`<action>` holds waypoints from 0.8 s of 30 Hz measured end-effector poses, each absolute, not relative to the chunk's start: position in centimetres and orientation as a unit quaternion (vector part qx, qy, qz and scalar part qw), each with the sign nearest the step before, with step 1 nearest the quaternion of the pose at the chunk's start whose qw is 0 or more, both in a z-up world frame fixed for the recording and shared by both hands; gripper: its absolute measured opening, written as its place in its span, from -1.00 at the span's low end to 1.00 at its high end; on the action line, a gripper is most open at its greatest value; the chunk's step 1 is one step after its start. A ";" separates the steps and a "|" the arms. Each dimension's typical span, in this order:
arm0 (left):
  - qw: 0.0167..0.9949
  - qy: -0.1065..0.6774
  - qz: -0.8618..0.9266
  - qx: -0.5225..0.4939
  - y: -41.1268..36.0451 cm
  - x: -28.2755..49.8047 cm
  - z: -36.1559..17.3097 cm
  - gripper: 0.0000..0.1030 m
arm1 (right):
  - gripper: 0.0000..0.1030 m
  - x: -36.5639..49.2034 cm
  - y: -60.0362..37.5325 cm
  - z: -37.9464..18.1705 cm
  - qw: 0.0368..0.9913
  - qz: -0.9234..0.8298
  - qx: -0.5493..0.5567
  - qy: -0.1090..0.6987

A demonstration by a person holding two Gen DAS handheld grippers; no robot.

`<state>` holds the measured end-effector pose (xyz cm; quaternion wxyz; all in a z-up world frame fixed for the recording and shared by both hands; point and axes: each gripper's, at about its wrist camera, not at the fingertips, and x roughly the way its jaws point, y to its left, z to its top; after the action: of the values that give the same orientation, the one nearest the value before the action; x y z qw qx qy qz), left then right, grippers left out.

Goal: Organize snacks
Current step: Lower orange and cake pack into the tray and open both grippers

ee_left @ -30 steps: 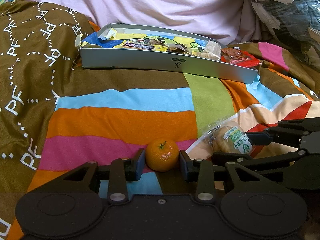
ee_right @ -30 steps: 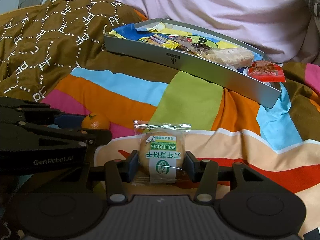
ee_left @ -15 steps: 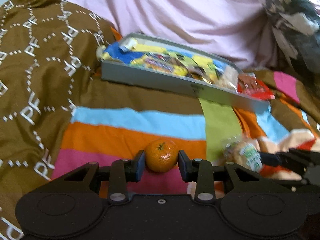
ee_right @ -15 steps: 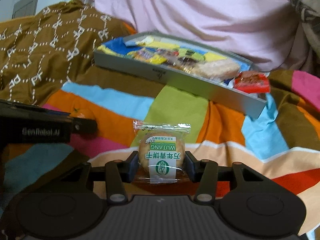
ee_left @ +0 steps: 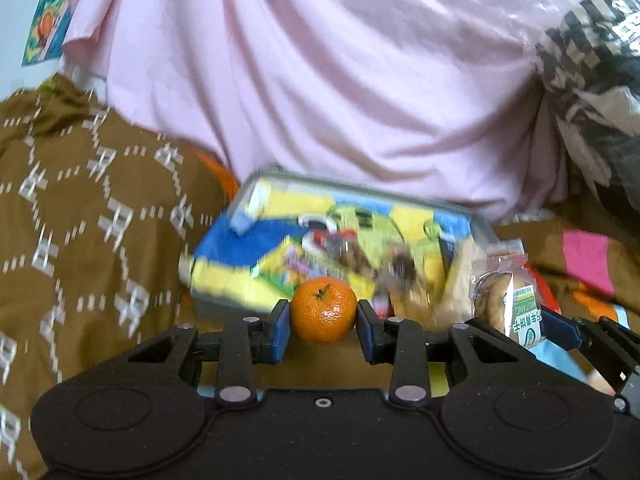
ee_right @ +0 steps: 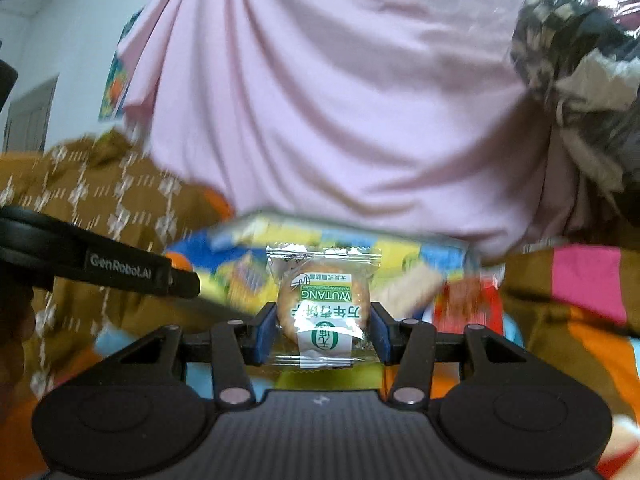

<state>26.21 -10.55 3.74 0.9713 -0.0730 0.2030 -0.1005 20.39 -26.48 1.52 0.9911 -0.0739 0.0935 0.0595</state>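
Note:
My left gripper is shut on a small orange mandarin and holds it in the air just before the near edge of the grey snack tray. My right gripper is shut on a wrapped round biscuit with a green label, also raised in front of the tray. The biscuit and the right gripper also show at the right of the left wrist view. The left gripper's arm shows at the left of the right wrist view. The tray holds several colourful snack packets.
A red packet lies by the tray's right end. The tray sits on a striped blanket and a brown patterned cover. A pink cloth rises behind it, with a bagged bundle at the right.
Both grippers have lifted their snacks off the blanket and moved forward towards the tray, which now looks much closer. The views are blurred by the motion.

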 end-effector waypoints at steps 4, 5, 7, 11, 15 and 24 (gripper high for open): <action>0.973 0.201 -0.089 -0.071 -10.4 29.1 4.9 -0.29 | 0.03 23.7 -26.0 2.1 0.994 0.053 -0.065 0.072; 0.973 0.201 -0.086 -0.071 -10.3 29.8 5.0 -0.29 | 0.03 24.3 -26.0 2.1 0.994 0.054 -0.063 0.070; 0.973 0.205 -0.077 -0.072 -10.1 31.4 5.0 -0.29 | 0.03 25.5 -25.6 2.1 0.994 0.063 -0.060 0.061; 0.970 0.223 -0.058 -0.084 -8.9 33.9 4.1 -0.28 | 0.03 27.2 -24.4 0.7 0.992 0.078 -0.077 0.063; 0.965 0.238 -0.047 -0.097 -8.0 35.5 2.8 -0.29 | 0.03 28.2 -23.4 -0.9 0.990 0.078 -0.094 0.075; 0.961 0.255 -0.052 -0.096 -8.1 36.3 0.9 -0.28 | 0.03 29.2 -22.8 -2.5 0.987 0.067 -0.105 0.097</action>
<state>36.27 -8.11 0.86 0.9608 -0.0960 0.2548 -0.0518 29.23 -22.81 -2.47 0.9875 -0.1052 0.0972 0.0665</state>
